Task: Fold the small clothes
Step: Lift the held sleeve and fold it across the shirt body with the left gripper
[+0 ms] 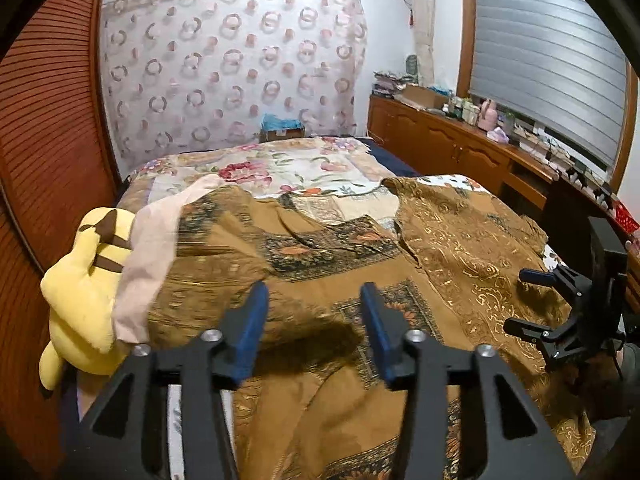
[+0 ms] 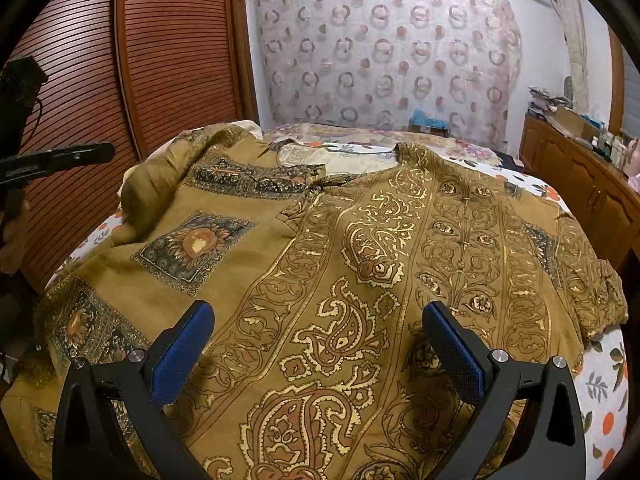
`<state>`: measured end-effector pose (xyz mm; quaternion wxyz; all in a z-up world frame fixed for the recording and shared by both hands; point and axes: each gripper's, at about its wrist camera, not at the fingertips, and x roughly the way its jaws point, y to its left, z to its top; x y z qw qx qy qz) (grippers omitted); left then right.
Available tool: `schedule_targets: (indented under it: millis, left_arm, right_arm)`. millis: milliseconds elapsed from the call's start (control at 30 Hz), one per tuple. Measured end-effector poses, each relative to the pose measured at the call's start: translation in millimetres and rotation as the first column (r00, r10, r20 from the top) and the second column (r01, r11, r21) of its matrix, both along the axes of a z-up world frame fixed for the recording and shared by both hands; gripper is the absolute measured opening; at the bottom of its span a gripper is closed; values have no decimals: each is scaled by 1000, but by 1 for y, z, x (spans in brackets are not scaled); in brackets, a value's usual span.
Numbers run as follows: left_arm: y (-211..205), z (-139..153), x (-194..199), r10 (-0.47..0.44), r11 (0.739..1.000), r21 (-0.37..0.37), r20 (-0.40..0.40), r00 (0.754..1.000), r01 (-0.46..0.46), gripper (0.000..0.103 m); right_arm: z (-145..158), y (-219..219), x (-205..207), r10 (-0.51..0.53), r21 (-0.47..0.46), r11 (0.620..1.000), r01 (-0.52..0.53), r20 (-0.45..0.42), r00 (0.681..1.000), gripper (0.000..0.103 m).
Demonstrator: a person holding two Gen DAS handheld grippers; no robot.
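Observation:
A brown patterned shirt (image 1: 320,264) with gold paisley print lies spread on the bed, collar toward the far wall; it also fills the right wrist view (image 2: 360,248). My left gripper (image 1: 314,300) is open and empty, hovering over the shirt's left part. My right gripper (image 2: 318,320) is open and empty above the shirt's gold-printed front. The right gripper also shows at the right edge of the left wrist view (image 1: 524,300), over the shirt's right side. The left gripper shows at the left edge of the right wrist view (image 2: 60,160).
A floral bedspread (image 1: 280,168) covers the bed. A yellow plush toy (image 1: 84,292) and a pink cloth (image 1: 148,256) lie at the bed's left edge. A wooden slatted door (image 2: 160,48) stands left; a wooden cabinet (image 1: 440,140) with clutter runs along the right.

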<state>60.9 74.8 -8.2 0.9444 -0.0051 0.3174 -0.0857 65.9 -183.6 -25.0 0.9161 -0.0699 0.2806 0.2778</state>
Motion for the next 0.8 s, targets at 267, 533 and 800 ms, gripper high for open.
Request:
schedule_targets:
  millis: [267, 533, 800]
  left_arm:
    - [42, -22, 12, 128, 992, -9, -28, 991, -128, 75]
    - [86, -76, 56, 211, 977, -5, -170, 963, -215, 75]
    - [97, -86, 62, 189, 977, -63, -205, 960, -206, 36]
  right_arm:
    - [-1, 2, 1, 0, -4, 1000, 0, -2, 1000, 103]
    - [9, 14, 10, 51, -8, 999, -52, -20, 998, 103]
    - [41, 44, 11, 131, -2, 991, -131, 63, 989, 103]
